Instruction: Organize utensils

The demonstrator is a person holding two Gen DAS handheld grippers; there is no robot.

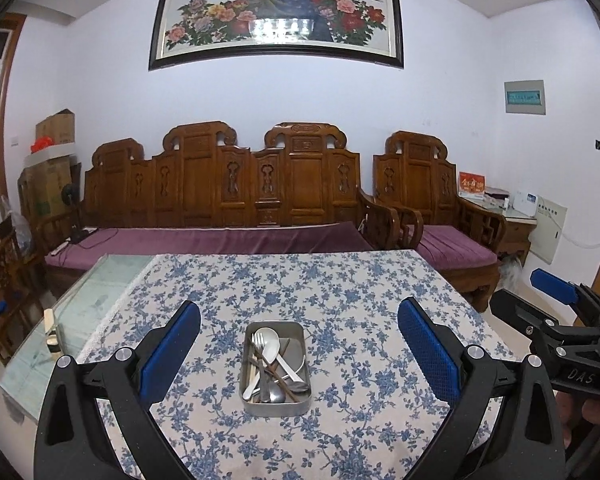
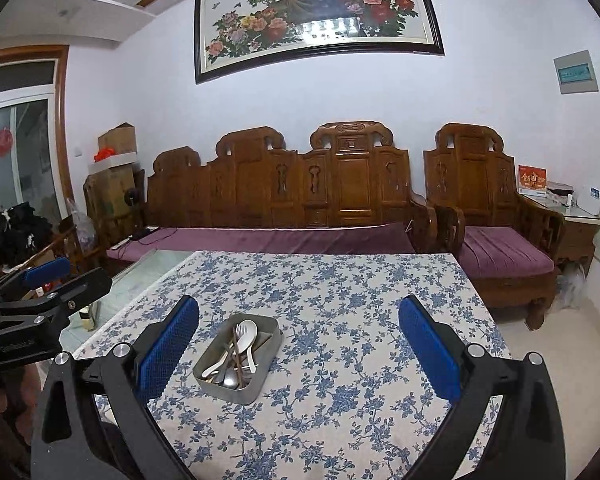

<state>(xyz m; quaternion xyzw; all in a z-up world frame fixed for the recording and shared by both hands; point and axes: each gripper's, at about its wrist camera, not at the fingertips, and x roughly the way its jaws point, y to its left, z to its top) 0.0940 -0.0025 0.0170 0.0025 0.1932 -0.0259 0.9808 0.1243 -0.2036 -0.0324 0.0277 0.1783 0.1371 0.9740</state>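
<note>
**Utensils Gathered in Tin, Both Grippers Hang Back**

A rectangular grey metal tin (image 1: 276, 398) sits on the blue-and-white floral tablecloth (image 1: 340, 300), holding a white ceramic spoon (image 1: 271, 346), a silver metal fork (image 1: 259, 344), dark brown wooden chopsticks (image 1: 278, 380) and further metal spoons, all lying lengthwise. The left gripper (image 1: 299, 344) hovers on the near side of the tin, jaws spread wide and empty; the right gripper (image 2: 299, 344) hangs to the tin's right, likewise released. Judging by this, sorting appears complete or not yet begun.
</note>
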